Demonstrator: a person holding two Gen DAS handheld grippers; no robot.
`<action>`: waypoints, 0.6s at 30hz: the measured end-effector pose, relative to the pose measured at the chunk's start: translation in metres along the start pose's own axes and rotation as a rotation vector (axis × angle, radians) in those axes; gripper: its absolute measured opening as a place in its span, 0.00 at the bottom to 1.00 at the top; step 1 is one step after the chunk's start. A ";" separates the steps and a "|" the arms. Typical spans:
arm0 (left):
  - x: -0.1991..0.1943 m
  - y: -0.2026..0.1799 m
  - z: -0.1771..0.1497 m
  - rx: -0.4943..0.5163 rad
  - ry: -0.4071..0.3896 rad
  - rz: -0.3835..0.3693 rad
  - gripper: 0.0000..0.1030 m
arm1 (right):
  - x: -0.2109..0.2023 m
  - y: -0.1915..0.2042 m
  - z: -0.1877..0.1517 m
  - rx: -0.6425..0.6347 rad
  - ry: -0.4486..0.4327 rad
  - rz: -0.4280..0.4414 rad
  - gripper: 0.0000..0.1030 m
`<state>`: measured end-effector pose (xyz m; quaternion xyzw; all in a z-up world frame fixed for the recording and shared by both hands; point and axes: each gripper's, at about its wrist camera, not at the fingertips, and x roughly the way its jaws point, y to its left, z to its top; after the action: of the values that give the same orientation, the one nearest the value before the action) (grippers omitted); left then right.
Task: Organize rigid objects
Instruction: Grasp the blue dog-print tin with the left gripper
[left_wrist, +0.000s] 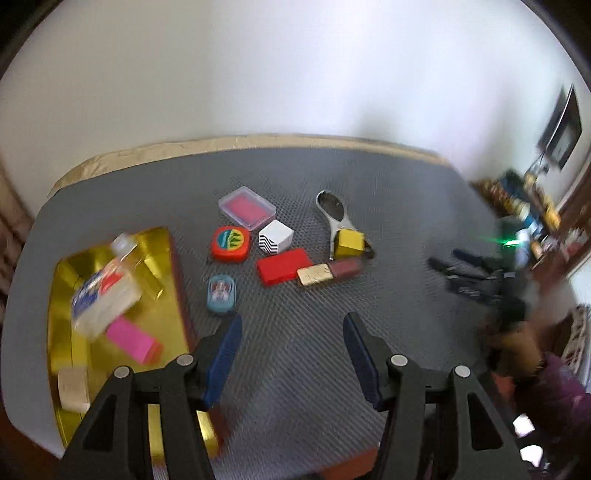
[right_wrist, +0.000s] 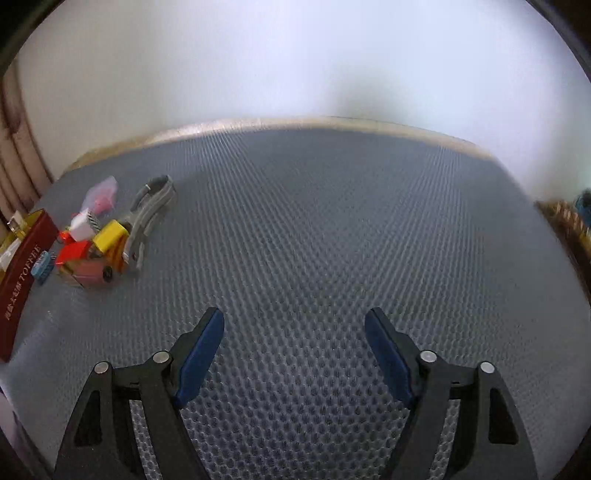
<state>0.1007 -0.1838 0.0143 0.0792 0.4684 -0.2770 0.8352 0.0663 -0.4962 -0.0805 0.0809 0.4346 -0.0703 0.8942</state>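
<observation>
From my remote station, left to right: a gold tray (left_wrist: 64, 280) with a dark red outer wall sits at the left of the grey mesh-textured surface (left_wrist: 295, 350), holding a clear bottle (left_wrist: 105, 291) lying tilted, a pink block (left_wrist: 135, 341) beside it and a pale item at the near corner, too blurred for me to name. Just right of the tray wall lies a small blue oval tin (left_wrist: 221, 294). Beyond it cluster a round red tin (left_wrist: 231, 243), a clear case with a pink insert (left_wrist: 246, 208), a white box with black wavy stripes (left_wrist: 275, 237), a red flat box (left_wrist: 283, 266), a gold bar (left_wrist: 314, 274) touching a dark red bar (left_wrist: 345, 267), and a yellow cube (left_wrist: 351, 242) resting against a silver hand tool (left_wrist: 334, 214).

My left gripper (left_wrist: 293, 323) hangs over bare mesh near the tray's corner, jaws spread wide, holding nothing. My right gripper (right_wrist: 294, 319) is likewise wide apart and empty, over bare mesh well right of the cluster; from the left view it appears as a dark smear (left_wrist: 469, 277).

The surface has a tan far edge against a plain white wall (left_wrist: 295, 74). At far right, cluttered shelves and a dark framed panel are motion-blurred. In the right view the cluster is smeared and overlapping; lettering on the tray wall (right_wrist: 22, 273) is only partly readable.
</observation>
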 end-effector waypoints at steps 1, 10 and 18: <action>0.014 -0.001 0.007 0.015 0.016 0.010 0.57 | -0.002 -0.004 0.000 0.009 -0.016 0.020 0.72; 0.071 0.040 0.027 -0.073 0.124 0.056 0.57 | -0.003 -0.018 -0.005 0.048 0.006 0.099 0.73; 0.105 0.050 0.027 -0.097 0.224 0.100 0.57 | -0.003 -0.015 -0.005 0.054 0.012 0.093 0.74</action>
<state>0.1901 -0.1936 -0.0635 0.0927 0.5669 -0.2014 0.7934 0.0580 -0.5093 -0.0828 0.1255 0.4335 -0.0397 0.8915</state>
